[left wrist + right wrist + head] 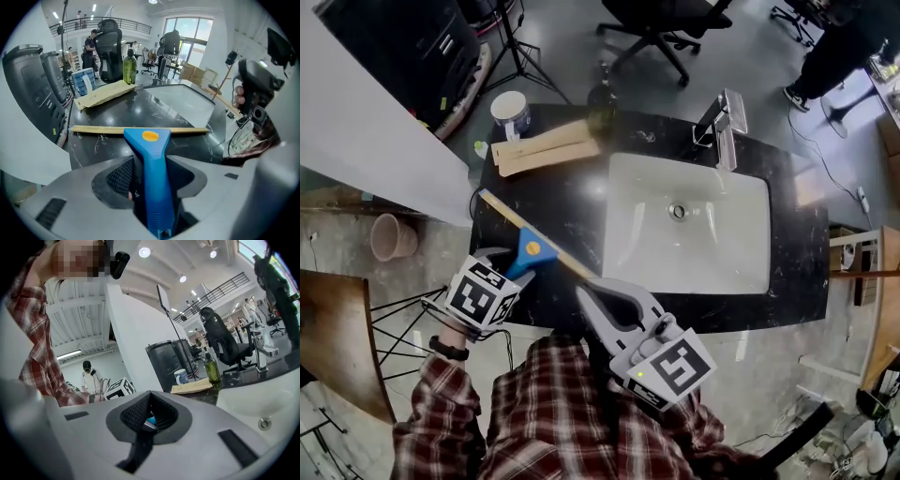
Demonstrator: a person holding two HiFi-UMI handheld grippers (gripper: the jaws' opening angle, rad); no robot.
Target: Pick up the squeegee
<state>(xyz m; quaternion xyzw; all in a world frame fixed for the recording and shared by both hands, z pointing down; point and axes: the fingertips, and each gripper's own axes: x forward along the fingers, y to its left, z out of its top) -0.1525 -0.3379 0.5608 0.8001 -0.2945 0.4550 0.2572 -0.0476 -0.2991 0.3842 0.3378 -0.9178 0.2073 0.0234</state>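
Squeegee (530, 246) first: where is it, and what has hold of it?

The left gripper (516, 265) has it. Both jaws are clamped on the blue handle, one on each side, and the handle runs straight back between them toward that gripper's camera.

How does the person carry that arm?

Low and close to the body, at the front left edge of the dark counter (572, 202). The plaid sleeve (441, 412) comes up from below, and the gripper points away and to the right, toward the white sink (722, 262).

And the other one?

The right gripper (585, 291) is in front of the chest, angled away and to the left. Its jaws are pressed together with nothing between them, and their tips sit just beside the near end of the blade.

What does the tool look like?

A blue plastic handle widens into a head with an orange-yellow oval on it, and a long, thin tan blade is set crosswise on that head. The blade runs slantwise over the counter, left of the sink. Whether it touches the stone cannot be told.
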